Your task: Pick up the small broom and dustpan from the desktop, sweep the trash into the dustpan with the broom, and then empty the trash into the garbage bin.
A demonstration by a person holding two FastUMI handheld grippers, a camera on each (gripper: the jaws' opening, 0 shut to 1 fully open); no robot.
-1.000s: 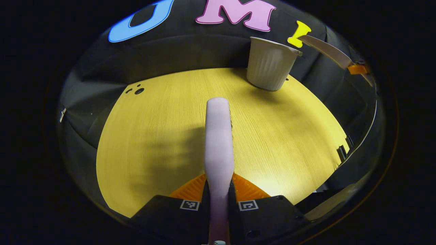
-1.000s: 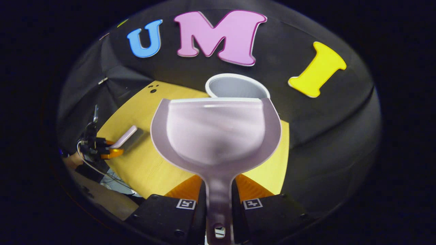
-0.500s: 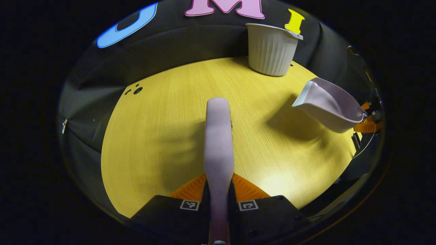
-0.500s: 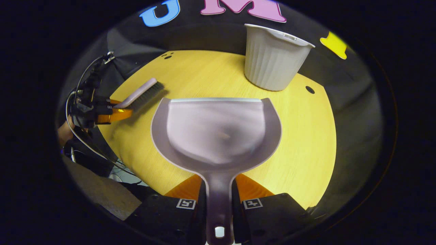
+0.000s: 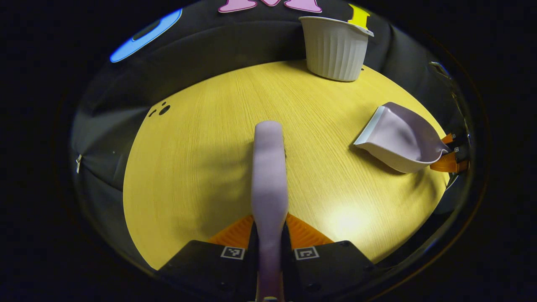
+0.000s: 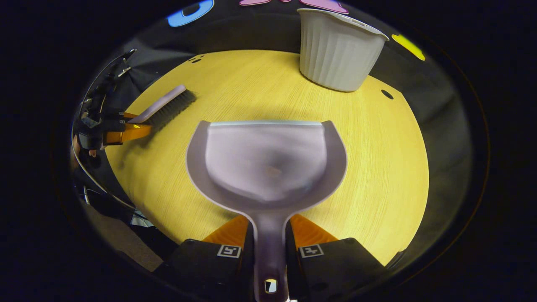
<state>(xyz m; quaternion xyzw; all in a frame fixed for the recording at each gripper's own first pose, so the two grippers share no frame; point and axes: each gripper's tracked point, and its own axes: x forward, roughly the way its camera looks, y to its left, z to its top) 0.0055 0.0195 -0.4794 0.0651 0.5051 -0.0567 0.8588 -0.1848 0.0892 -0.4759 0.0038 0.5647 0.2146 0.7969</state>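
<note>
Left gripper view: left gripper (image 5: 269,235) fingers clamp the broom (image 5: 269,176) handle above the desktop (image 5: 201,159). Right gripper (image 6: 269,239) fingers clamp the dustpan (image 6: 266,163) handle. Garbage bin (image 6: 337,52) stands at the far edge.

Yellow wood-grain desktop (image 5: 201,159), black cloth wall (image 5: 235,54), possibly overhead glare.

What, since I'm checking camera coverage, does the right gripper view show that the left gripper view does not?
Right gripper view: the broom side-on with its dark bristles, the left gripper with its jaws shut on the broom's handle, and the dustpan seen into its bowl. Left gripper view: the dustpan's outer side, the right gripper at its handle, and the broom's plain back. Shared: the yellow table, the white ribbed bin, broom and dustpan.
</note>
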